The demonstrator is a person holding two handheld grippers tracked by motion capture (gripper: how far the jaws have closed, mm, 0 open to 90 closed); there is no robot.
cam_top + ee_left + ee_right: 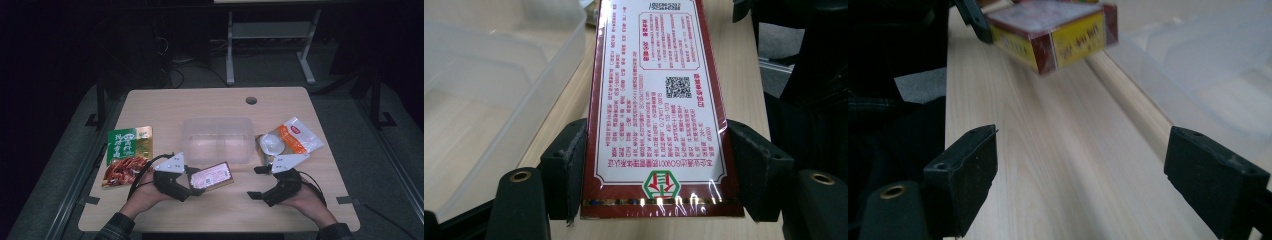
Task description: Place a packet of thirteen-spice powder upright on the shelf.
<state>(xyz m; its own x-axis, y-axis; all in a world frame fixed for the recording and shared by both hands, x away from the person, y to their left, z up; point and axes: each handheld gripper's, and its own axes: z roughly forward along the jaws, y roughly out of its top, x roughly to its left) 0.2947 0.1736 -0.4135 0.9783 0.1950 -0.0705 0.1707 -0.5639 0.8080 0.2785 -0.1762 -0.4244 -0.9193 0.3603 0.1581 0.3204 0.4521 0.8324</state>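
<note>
- Left gripper is clamping the box — jaws pressing on its two long sides near one short end, per the left gripper view.
- Box is sitting just in front of the bin, near its front wall; whether it is resting on the table or hanging just above it, I can't tell.
- Long axis is running away from the left jaws, toward the right gripper, roughly along the bin's front wall.
- Bin is lying just beyond and beside the box — likely a short lift up and over the rim.
- Right gripper is hanging with jaws wide apart, holding nothing, free end of the box ahead of it.
- Left is the hand already on the box; right is near but not touching.
</note>
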